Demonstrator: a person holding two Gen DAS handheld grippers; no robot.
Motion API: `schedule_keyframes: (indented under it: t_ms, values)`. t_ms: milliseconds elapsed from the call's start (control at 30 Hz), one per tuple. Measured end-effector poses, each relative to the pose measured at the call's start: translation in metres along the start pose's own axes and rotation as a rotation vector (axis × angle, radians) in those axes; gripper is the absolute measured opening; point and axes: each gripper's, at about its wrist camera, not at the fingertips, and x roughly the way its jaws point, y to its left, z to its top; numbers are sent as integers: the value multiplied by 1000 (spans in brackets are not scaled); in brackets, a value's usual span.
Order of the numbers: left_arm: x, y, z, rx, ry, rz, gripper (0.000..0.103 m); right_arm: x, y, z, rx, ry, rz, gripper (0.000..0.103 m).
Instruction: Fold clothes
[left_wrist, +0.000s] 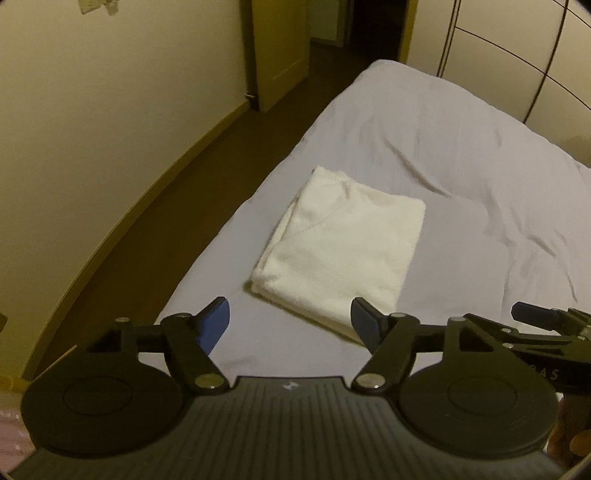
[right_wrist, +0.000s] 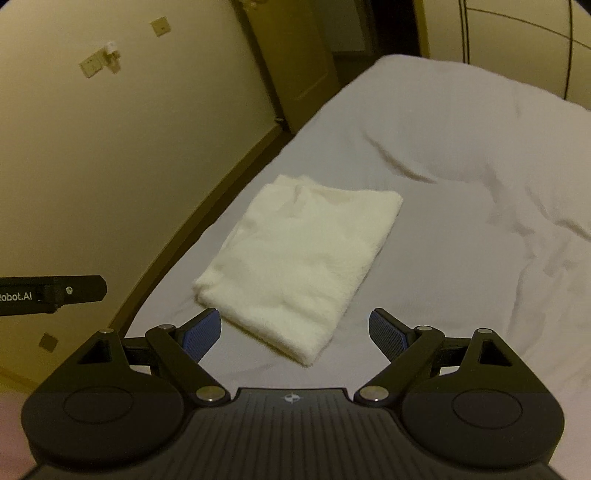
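Observation:
A white fluffy garment (left_wrist: 340, 243) lies folded into a neat rectangle on the pale grey bed sheet (left_wrist: 461, 155), near the bed's left edge. It also shows in the right wrist view (right_wrist: 295, 262). My left gripper (left_wrist: 290, 321) is open and empty, held above the sheet just short of the garment's near edge. My right gripper (right_wrist: 295, 328) is open and empty, hovering just before the garment's near corner. Part of the right gripper (left_wrist: 546, 325) shows at the right of the left wrist view.
The sheet (right_wrist: 480, 184) is wrinkled to the right of the garment. A dark floor strip (left_wrist: 177, 206) runs between the bed and the cream wall (left_wrist: 92, 110). A door (left_wrist: 277, 48) stands at the far end. The left gripper's body (right_wrist: 51, 293) shows at left.

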Motion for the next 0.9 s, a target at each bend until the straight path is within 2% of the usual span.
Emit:
schedule_keyframes:
  t_ms: [333, 700, 767, 900]
  values:
    - [-65, -57, -30, -81, -59, 67, 86, -68, -40, -8, -85, -21, 20, 90]
    - [-119, -111, -62, -184, -108, 157, 95, -109, -75, -10, -202, -4, 65, 91]
    - [-128, -121, -68, -198, -114, 168, 96, -115, -80, -12, -223, -6, 74, 103]
    - [-139, -142, -78, -208, -132, 202, 102, -127, -91, -15, -254, -13, 107, 103]
